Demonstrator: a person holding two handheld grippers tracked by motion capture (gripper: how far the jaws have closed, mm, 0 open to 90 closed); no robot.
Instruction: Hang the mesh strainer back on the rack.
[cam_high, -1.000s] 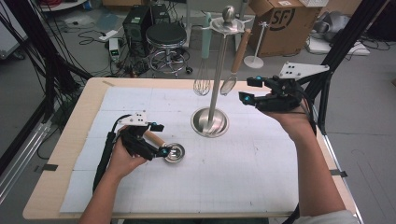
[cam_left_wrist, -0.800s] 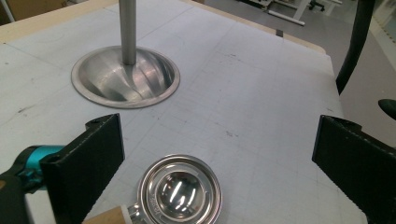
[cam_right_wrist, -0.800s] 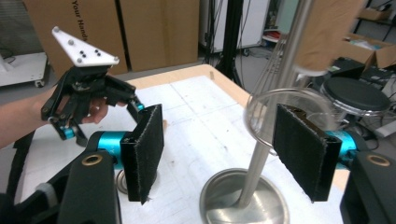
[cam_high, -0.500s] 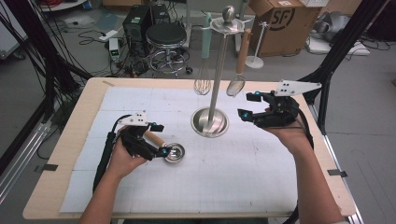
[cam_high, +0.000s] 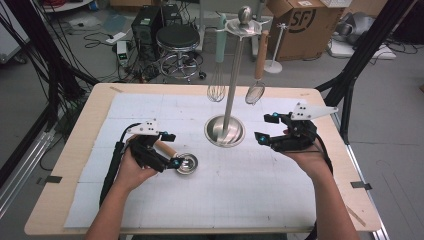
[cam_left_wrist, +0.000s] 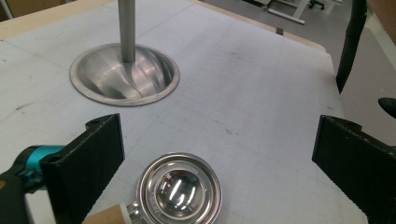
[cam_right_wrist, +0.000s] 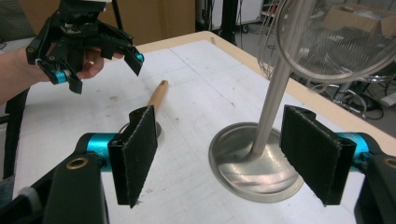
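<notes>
One small steel measuring cup (cam_high: 186, 163) with a wooden handle (cam_high: 165, 148) lies flat on the white mat (cam_high: 250, 195), right under the left gripper (cam_high: 170, 150) — its jaws are spread wide and straddle the handle without pinching it. In the left gripper view the bowl (cam_left_wrist: 180, 189) sits low between the two black pads (cam_left_wrist: 88, 158), nothing touching it.

Straight ahead of that gripper stands one utensil stand (cam_high: 225, 131), a round steel base with a tall pole. Two tools hang off its top: one whisk (cam_high: 216, 92) and one mesh strainer (cam_high: 255, 92).

The right gripper (cam_high: 267, 131) hovers just beside the stand's base on the far side from the cup, jaws spread too, holding nothing. From the right gripper view the pole (cam_right_wrist: 275, 88) rises between its pads — so the stand is what sits between that gripper and the cup.
</notes>
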